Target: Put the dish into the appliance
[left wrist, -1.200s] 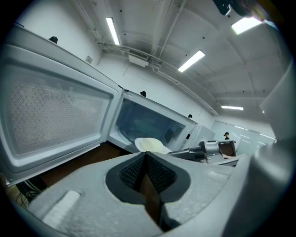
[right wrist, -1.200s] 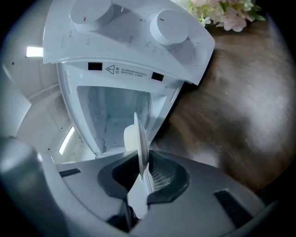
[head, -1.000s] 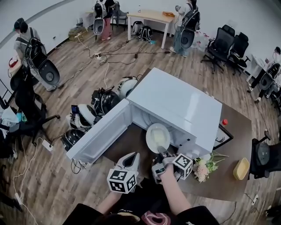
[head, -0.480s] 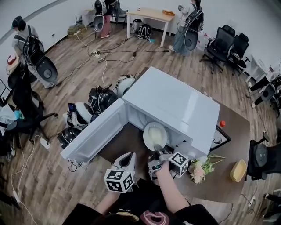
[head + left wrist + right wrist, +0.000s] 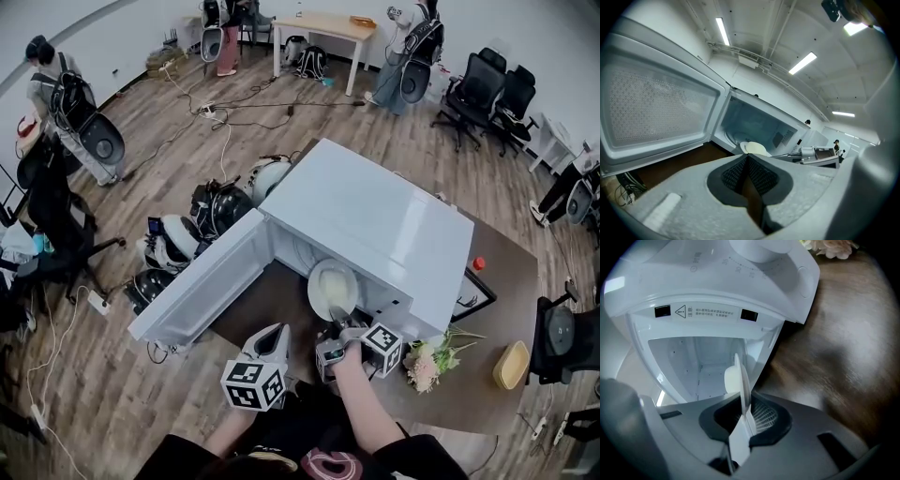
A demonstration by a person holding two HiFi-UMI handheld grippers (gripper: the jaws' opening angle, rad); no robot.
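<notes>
At the left, the appliance's door [image 5: 202, 286] stood swung wide open, its mesh-patterned inner pane filling the left gripper view. Just right of it the left gripper [image 5: 746, 161] hovered over the brown table [image 5: 497, 281] in front of the opening. Its jaws were pressed together with nothing between them, so it played no part in the carry.

Next along, the dish [image 5: 333, 289], a pale round plate with a raised foot, sat at the mouth of the white microwave [image 5: 375, 220], partly past the threshold of the cavity. The right gripper [image 5: 746, 413] was clenched on its near rim, and the dish [image 5: 742, 376] showed edge-on between the pads in that gripper's own view. Whether its far edge already rested on the cavity floor could not be made out from these angles.

The dish looked like glazed ceramic: stiff, fairly weighty for its size, smooth enough to slide in a pinch and likely to chip if knocked against the door frame. Held by one point on the rim, its weight hung out ahead of the jaws, so it would tend to droop or pivot. A deep bite over the rim, with one pad on the upper face and one beneath, seemed the soundest hold, and a slow, level entry the safest way in.
</notes>
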